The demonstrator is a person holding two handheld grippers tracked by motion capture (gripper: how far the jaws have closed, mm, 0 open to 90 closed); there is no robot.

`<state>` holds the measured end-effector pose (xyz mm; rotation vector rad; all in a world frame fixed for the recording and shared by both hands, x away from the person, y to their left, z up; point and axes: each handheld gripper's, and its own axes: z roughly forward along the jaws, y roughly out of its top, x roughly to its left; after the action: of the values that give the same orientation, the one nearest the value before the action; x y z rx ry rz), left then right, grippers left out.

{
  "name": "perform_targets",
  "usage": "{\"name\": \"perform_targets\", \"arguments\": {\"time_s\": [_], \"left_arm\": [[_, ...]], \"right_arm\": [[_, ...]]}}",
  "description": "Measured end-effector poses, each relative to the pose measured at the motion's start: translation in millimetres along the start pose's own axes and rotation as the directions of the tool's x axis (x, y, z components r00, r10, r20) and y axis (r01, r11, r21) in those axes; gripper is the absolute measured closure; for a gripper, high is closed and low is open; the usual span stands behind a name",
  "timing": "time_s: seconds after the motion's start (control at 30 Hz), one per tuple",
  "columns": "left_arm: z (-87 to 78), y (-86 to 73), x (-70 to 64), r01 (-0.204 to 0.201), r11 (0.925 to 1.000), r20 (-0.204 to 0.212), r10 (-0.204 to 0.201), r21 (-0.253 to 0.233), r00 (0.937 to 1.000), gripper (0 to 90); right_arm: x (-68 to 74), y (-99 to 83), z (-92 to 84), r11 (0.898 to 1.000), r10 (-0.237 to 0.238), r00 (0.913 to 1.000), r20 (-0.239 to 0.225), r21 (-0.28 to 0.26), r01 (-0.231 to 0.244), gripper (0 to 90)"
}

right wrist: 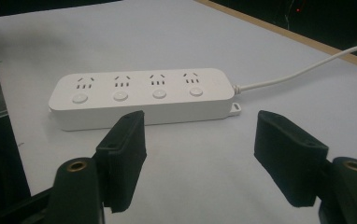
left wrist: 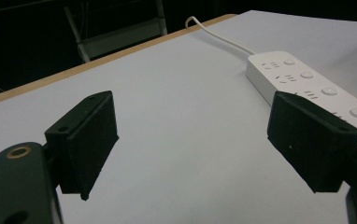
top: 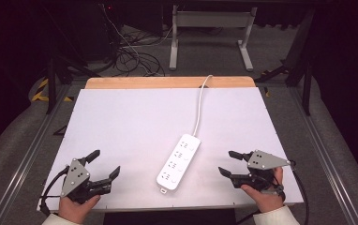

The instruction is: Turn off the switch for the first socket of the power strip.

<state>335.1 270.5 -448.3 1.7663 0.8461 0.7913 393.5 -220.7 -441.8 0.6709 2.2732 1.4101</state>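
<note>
The left gripper [top: 105, 164], a matte black two-jaw tool topped by a grey triangular plate, is held at the near left of the smooth white table [top: 121, 122] with its jaws spread wide and nothing between them. A glossy white rectangular power strip [top: 178, 161] with rounded corners, four socket groups and four round buttons is seen lying flat near the table's front centre, between the two grippers and touching neither, with its white cable [top: 198, 105] running to the far wooden edge; no legible marking is shown. The right gripper [top: 230, 163], at the near right, is likewise held wide open and empty.
</note>
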Motion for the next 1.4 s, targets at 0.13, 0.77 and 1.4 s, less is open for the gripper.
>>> {"name": "perform_targets", "arguments": {"time_s": [0.13, 0.77, 1.4], "left_arm": [[0.0, -0.1, 0.0, 0.0, 1.0, -0.001, 0.0, 0.003, 1.0, 16.3], [-1.1, 0.0, 0.2, -0.002, 1.0, -0.002, 0.002, 0.002, 1.0, 16.3], [-1.7, 0.2, 0.1, -0.003, 1.0, 0.002, 0.003, -0.001, 1.0, 16.3]], "right_arm": [[-0.5, 2.8, -0.3, 1.0, 0.002, 0.9999, -0.014, -0.001, -0.002, 36.2], [-9.5, 35.2, 13.6, 0.999, 0.006, 0.9997, -0.025, 0.039, -0.005, 40.6], [-13.2, 58.3, 33.5, 0.998, -0.015, 0.9982, -0.059, 0.054, 0.018, 42.7]]}}
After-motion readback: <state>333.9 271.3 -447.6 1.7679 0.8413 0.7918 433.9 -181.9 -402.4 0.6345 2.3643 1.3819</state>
